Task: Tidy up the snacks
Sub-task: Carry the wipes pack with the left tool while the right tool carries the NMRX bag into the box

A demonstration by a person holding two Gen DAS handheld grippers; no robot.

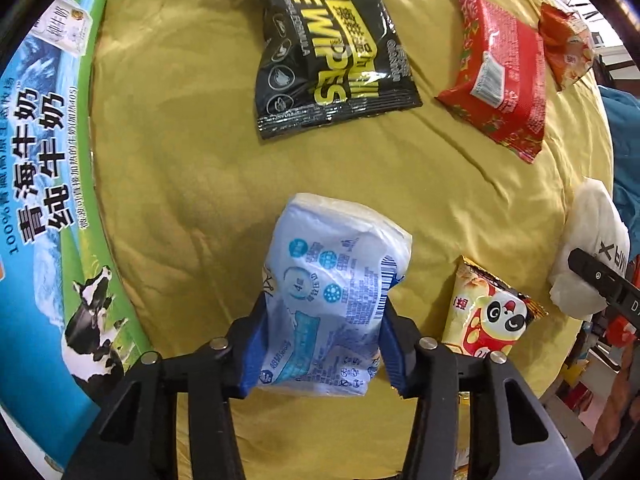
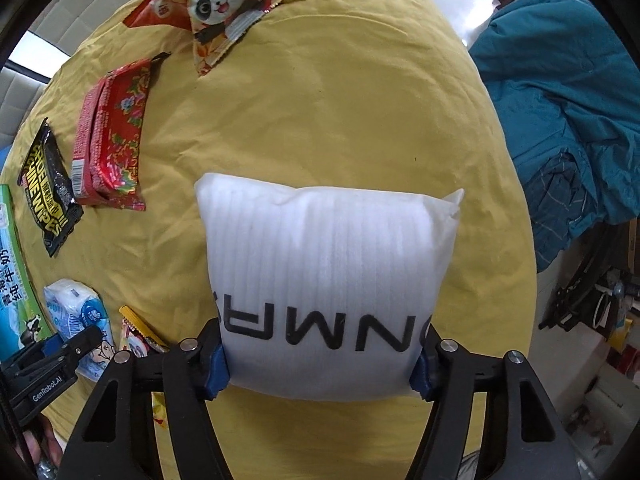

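My left gripper [image 1: 322, 344] is shut on a pale blue tissue pack [image 1: 332, 280], held over the yellow cloth [image 1: 192, 152]. The right gripper [image 2: 322, 368] is shut on a white foam pouch [image 2: 328, 280] with black letters. That pouch [image 1: 588, 248] and the right gripper's finger [image 1: 604, 280] show at the right edge of the left wrist view. The tissue pack [image 2: 76, 316] and left gripper [image 2: 60, 356] appear low left in the right wrist view. A black shoe-wipes pack [image 1: 332, 44], a red flowered packet [image 1: 500, 72] and a panda snack [image 1: 488, 316] lie on the cloth.
A milk carton box [image 1: 44, 200] borders the cloth on the left. A red panda snack bag [image 2: 216, 4] lies at the far end, seen also as an orange bag [image 1: 566, 44]. Teal bedding [image 2: 560, 112] is heaped on the right, with clutter on the floor beyond.
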